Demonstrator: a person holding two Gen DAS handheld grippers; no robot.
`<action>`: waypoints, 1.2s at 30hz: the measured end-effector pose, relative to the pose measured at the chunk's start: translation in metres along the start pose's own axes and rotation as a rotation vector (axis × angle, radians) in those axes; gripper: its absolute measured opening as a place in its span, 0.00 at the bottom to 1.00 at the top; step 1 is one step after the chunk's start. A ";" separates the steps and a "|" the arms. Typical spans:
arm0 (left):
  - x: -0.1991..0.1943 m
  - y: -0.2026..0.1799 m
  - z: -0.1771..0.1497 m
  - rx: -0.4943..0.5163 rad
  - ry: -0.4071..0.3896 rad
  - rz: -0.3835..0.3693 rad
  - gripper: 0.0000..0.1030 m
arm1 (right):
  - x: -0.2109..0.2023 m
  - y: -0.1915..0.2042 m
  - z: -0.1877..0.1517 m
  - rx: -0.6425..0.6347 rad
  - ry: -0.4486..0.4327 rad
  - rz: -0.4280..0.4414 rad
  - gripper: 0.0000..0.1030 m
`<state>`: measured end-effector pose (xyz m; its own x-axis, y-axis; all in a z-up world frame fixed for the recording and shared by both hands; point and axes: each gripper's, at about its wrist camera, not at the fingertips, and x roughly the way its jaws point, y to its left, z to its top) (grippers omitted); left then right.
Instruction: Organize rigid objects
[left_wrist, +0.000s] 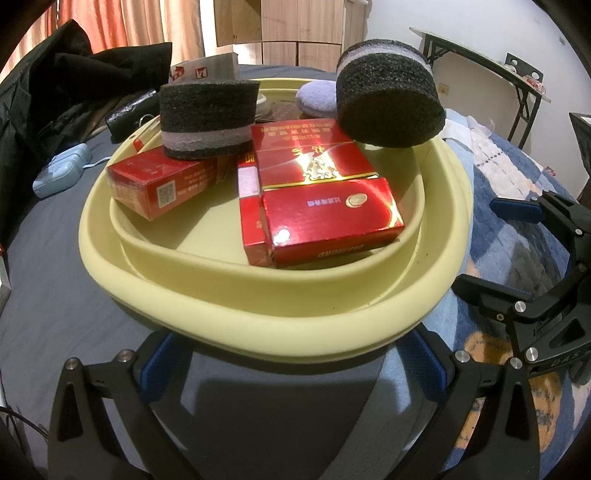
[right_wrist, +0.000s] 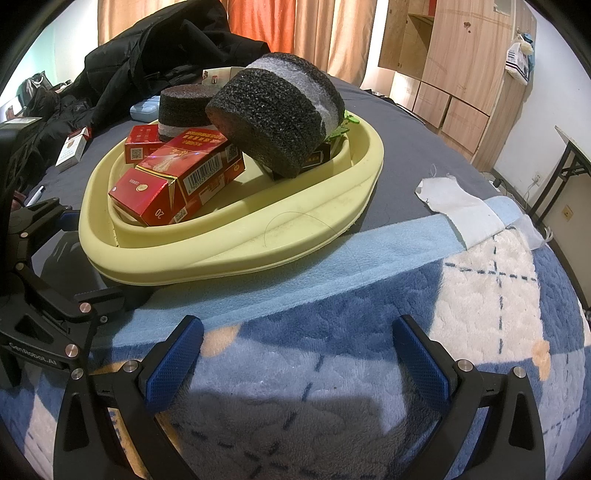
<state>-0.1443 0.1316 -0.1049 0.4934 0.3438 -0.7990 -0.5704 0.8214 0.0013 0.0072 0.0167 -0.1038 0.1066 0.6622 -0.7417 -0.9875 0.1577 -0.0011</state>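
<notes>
Left gripper (left_wrist: 291, 369) jaws wide apart, empty, just at the near rim of the yellow basin (left_wrist: 258, 314); right gripper (right_wrist: 297, 354) also spread, empty, over the blue blanket (right_wrist: 332, 332) beside it. Basin on the bed holds red boxes (left_wrist: 325, 218) and two dark foam cylinders (right_wrist: 273, 122), one upright, one tilted.
</notes>
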 end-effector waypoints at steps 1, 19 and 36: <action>0.000 -0.002 0.000 0.006 -0.002 0.008 1.00 | 0.000 0.000 0.000 0.000 0.000 0.000 1.00; 0.002 0.002 0.002 -0.005 0.002 -0.003 1.00 | 0.000 0.000 0.000 0.000 0.000 0.001 1.00; 0.002 0.001 0.002 -0.001 0.001 0.002 1.00 | 0.000 0.000 0.000 0.000 0.000 0.000 1.00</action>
<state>-0.1422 0.1343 -0.1053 0.4915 0.3455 -0.7994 -0.5722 0.8201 0.0026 0.0073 0.0168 -0.1039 0.1063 0.6625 -0.7415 -0.9875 0.1574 -0.0009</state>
